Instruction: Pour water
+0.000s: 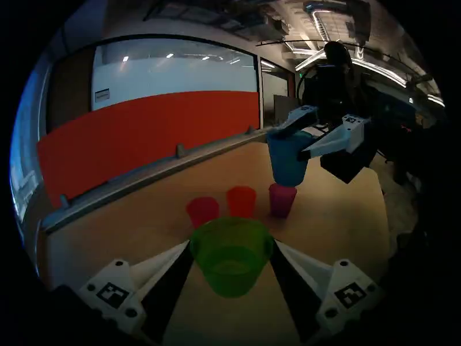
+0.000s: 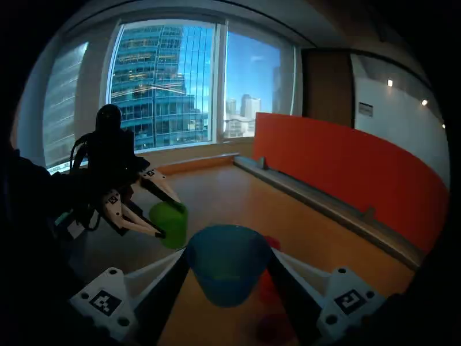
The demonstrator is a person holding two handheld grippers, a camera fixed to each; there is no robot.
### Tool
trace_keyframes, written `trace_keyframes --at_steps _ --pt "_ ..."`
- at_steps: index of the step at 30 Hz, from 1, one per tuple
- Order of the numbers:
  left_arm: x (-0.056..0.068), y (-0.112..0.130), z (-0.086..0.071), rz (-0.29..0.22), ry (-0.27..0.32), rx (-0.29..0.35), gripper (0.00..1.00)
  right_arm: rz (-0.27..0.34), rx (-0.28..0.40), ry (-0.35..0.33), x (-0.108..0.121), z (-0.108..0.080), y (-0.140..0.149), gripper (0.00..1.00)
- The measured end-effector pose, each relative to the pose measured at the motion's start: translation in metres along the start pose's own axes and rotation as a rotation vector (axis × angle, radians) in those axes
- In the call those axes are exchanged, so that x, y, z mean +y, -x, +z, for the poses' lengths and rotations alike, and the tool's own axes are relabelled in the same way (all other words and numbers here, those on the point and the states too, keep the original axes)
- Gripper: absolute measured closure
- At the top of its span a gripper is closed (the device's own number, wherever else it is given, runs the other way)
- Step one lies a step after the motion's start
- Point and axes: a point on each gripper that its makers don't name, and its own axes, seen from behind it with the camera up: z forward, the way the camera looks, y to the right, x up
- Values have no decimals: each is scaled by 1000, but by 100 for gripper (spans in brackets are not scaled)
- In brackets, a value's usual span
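Clenched on a green cup point(image 1: 230, 271) in the left gripper view: left gripper point(image 1: 230, 248), one finger pressed to each side of the cup just below its rim, cup roughly upright and lifted off the tabletop point(image 1: 144, 230). Beyond it on the tabletop, standing in a loose row: red cup point(image 1: 203, 210), orange cup point(image 1: 241, 200), pink cup point(image 1: 282, 199), near one another but apart. Farther off, hanging right above the pink cup: blue cup point(image 1: 286, 167), upright, pinched between the fingers of the right gripper point(image 1: 285, 144). Likewise in the right gripper view, fingers tight against both sides of the blue cup near its rim, with the green cup off to the left, apart from the blue one. Cannot tell whether either held cup has water in it
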Motion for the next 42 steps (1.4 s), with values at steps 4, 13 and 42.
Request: trace_keyframes --at_steps 4,13,42 --pt "-3 11 5 -5 1 -31 12 1 -26 -3 2 7 12 7" --pt "-8 32 15 -24 10 -80 12 -7 -91 -16 4 20 41 7" --pt "-12 79 37 -14 46 -200 12 -48 -255 -69 -7 55 120 6"
